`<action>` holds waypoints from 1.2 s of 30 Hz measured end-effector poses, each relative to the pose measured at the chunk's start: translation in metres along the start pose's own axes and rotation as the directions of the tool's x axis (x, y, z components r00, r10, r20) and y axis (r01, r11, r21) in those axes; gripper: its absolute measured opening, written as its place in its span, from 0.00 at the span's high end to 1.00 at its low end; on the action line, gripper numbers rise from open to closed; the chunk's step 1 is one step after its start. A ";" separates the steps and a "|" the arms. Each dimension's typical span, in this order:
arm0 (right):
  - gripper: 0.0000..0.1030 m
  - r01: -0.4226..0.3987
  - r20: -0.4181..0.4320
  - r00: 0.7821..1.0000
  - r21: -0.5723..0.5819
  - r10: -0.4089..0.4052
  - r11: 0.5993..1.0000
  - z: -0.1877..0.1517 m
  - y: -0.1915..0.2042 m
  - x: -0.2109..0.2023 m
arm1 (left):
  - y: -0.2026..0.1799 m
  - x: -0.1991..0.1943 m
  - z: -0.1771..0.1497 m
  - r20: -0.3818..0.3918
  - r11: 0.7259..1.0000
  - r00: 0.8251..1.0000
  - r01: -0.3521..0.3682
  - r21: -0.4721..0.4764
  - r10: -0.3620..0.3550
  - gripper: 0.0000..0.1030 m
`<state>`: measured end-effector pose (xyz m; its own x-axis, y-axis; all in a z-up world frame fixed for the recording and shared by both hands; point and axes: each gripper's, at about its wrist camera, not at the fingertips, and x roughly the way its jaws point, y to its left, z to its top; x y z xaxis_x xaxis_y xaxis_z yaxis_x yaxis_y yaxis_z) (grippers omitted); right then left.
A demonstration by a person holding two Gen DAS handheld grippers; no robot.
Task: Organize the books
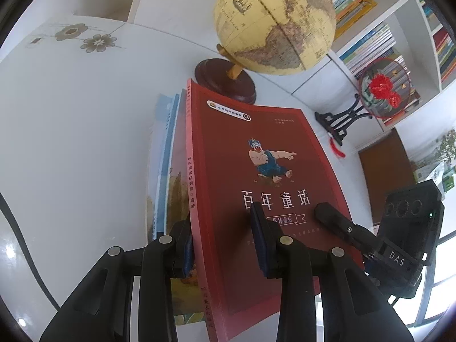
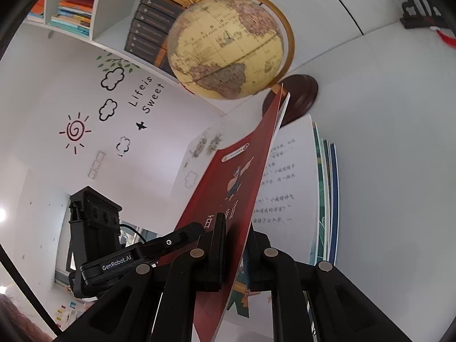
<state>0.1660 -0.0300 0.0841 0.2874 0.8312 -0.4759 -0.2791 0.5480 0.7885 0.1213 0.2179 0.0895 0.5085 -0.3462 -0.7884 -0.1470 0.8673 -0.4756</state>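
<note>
From the left wrist: my left gripper [image 1: 225, 242] clamps the spine edge of the red book [image 1: 256, 176]; its long axis runs away toward the globe [image 1: 275, 22], above the stacked books [image 1: 168, 148] lying on the white table [image 1: 71, 131]; my right gripper [image 1: 336, 222] reaches in from the right, its tips unclear.

From the right wrist: my right gripper [image 2: 236, 245] pinches the red book's cover [image 2: 228, 193] alone, pages [image 2: 287, 176] fanning free; the book's near corner is cut off.
</note>
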 end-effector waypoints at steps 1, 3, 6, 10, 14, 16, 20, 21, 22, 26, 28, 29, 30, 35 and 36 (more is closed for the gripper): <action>0.90 0.008 -0.003 1.000 0.000 -0.008 1.000 -0.001 0.000 0.001 | 0.000 0.001 0.000 -0.003 1.000 1.000 -0.007 0.004 0.007 0.71; 0.90 0.022 -0.008 1.000 -0.001 -0.022 1.000 -0.002 -0.001 0.001 | -0.001 0.001 0.000 -0.007 1.000 1.000 -0.015 0.013 0.015 0.71; 0.90 0.038 -0.014 0.999 0.000 -0.038 0.999 -0.004 -0.003 0.002 | -0.001 0.002 -0.001 -0.011 1.000 1.000 -0.023 0.021 0.023 0.71; 0.90 0.043 -0.013 0.999 0.008 -0.043 0.999 -0.007 -0.002 0.001 | -0.002 0.005 -0.002 -0.022 0.998 0.998 -0.053 0.038 0.054 0.71; 0.90 0.056 -0.018 0.998 0.014 -0.056 0.998 -0.011 -0.004 0.003 | -0.005 0.008 -0.004 -0.029 0.994 0.996 -0.081 0.067 0.083 0.70; 0.90 0.058 -0.018 0.998 0.024 -0.057 0.998 -0.012 -0.006 0.004 | -0.005 0.009 -0.005 -0.032 0.994 0.996 -0.085 0.074 0.088 0.69; 0.90 0.067 -0.020 0.998 0.048 -0.066 0.997 -0.016 -0.011 0.006 | -0.004 0.009 -0.005 -0.032 0.993 0.996 -0.083 0.080 0.086 0.69; 0.89 0.070 -0.022 0.997 0.052 -0.069 0.996 -0.016 -0.012 0.006 | -0.004 0.009 -0.005 -0.033 0.993 0.996 -0.083 0.081 0.086 0.68; 0.89 0.071 -0.023 0.997 0.056 -0.070 0.996 -0.017 -0.012 0.007 | -0.004 0.009 -0.005 -0.032 0.993 0.996 -0.082 0.082 0.085 0.67; 0.87 0.084 -0.029 0.996 0.066 -0.083 0.994 -0.018 -0.014 0.009 | -0.006 0.009 -0.006 -0.036 0.992 0.995 -0.088 0.086 0.091 0.67; 0.86 0.090 -0.034 0.996 0.082 -0.088 0.993 -0.020 -0.018 0.011 | -0.007 0.010 -0.006 -0.041 0.993 0.996 -0.081 0.086 0.085 0.61; 0.86 0.082 -0.028 0.996 0.097 -0.080 0.992 -0.021 -0.019 0.010 | -0.007 0.010 -0.005 -0.043 0.994 0.996 -0.074 0.085 0.078 0.59; 0.84 0.070 -0.023 0.997 0.117 -0.067 0.991 -0.022 -0.022 0.010 | -0.008 0.010 -0.005 -0.046 0.994 0.996 -0.077 0.084 0.081 0.59; 0.75 0.023 -0.007 1.000 0.180 -0.022 0.983 -0.025 -0.026 0.008 | -0.010 0.011 -0.004 -0.063 0.993 0.994 -0.088 0.079 0.093 0.55; 0.71 0.013 -0.005 1.000 0.183 -0.013 0.983 -0.025 -0.026 0.008 | -0.010 0.010 -0.003 -0.066 0.994 0.994 -0.083 0.075 0.088 0.53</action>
<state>0.1525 -0.0357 0.0502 0.2860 0.8247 -0.4879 -0.1026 0.5326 0.8401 0.1254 0.2047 0.0849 0.4363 -0.2911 -0.8514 -0.1252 0.9174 -0.3778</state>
